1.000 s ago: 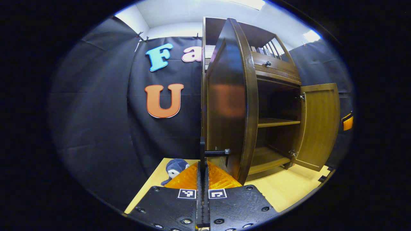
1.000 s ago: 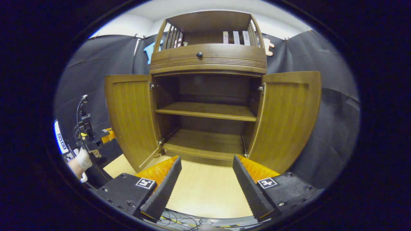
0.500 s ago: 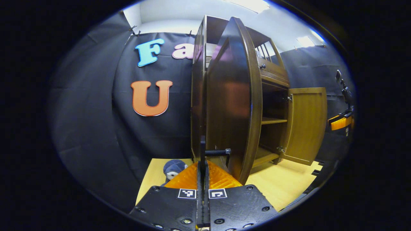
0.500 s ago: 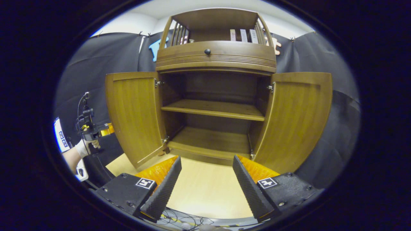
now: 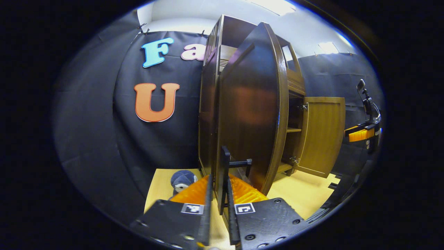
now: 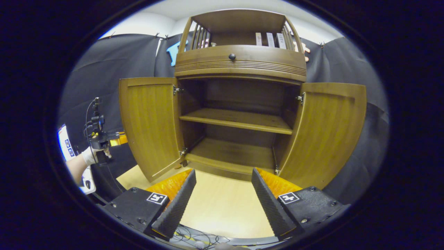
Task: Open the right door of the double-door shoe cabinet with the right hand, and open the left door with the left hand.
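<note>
Cabinet stands on the pale wood desk against the black cloth wall, both doors swung wide. In the right gripper view it is seen head-on: left door and right door angle outward and show their lighter inner faces, with the shelf and the bottom board bare between them. Above the doors sits a drawer with a dark knob, and a few thin upright things stand in the railed top.

Right tool is released, its fingers spread wide and holding nothing, low over the desk in front of the cabinet and apart from it. Cables lie at the desk's near edge.

At the left of that view a gloved hand holds the left tool just outside the left door.

In the left gripper view the left door shows its dark outer face edge-on, the right door beyond it. Left tool has its fingers slightly parted, the door's black handle standing between them; a gap shows beside the handle, so it is not clamped. A blue plush toy lies on the desk by the wall. The right tool appears at the far right.
</note>
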`<state>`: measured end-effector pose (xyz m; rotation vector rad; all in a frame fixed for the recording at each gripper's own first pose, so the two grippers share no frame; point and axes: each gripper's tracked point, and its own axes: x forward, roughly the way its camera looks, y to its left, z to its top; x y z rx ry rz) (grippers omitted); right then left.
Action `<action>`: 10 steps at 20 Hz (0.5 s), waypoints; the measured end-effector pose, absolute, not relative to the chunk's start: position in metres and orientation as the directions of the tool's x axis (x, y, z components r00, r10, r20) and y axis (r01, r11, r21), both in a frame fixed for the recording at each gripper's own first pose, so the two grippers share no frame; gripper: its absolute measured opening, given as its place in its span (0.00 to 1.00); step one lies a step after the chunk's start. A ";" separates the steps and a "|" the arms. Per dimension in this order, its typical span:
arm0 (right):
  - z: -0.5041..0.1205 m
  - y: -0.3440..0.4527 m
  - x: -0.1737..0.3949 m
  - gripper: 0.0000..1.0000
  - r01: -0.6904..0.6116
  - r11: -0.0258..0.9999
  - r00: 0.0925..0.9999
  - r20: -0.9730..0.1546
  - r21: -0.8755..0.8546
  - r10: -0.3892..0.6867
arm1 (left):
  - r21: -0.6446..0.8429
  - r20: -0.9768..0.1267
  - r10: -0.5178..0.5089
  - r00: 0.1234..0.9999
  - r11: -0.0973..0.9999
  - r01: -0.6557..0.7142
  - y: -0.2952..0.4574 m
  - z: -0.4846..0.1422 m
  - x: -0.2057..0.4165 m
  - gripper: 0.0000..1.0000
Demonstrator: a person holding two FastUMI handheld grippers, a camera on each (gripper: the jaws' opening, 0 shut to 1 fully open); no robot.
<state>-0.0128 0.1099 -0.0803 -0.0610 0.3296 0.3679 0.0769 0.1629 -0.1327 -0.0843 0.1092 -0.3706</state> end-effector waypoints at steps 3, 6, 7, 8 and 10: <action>-0.079 0.107 -0.011 1.00 -0.360 0.933 0.884 -0.316 0.008 0.343 | -0.104 -0.107 -0.311 0.944 0.948 0.301 0.180 -0.131 0.061 0.59; -0.077 0.105 -0.008 1.00 -0.356 0.934 0.889 -0.302 0.018 0.345 | -0.088 -0.124 -0.181 0.976 0.981 0.171 0.204 -0.121 0.043 1.00; -0.076 0.103 -0.006 1.00 -0.355 0.935 0.891 -0.296 0.021 0.345 | -0.086 -0.129 -0.141 0.981 0.988 0.131 0.208 -0.115 0.033 0.94; -0.074 0.102 -0.004 1.00 -0.353 0.935 0.893 -0.289 0.026 0.345 | -0.082 -0.128 -0.110 0.986 0.992 0.100 0.208 -0.108 0.025 0.94; -0.072 0.099 -0.002 1.00 -0.349 0.937 0.897 -0.278 0.036 0.345 | -0.053 -0.123 -0.053 0.991 0.997 0.046 0.204 -0.090 0.011 0.95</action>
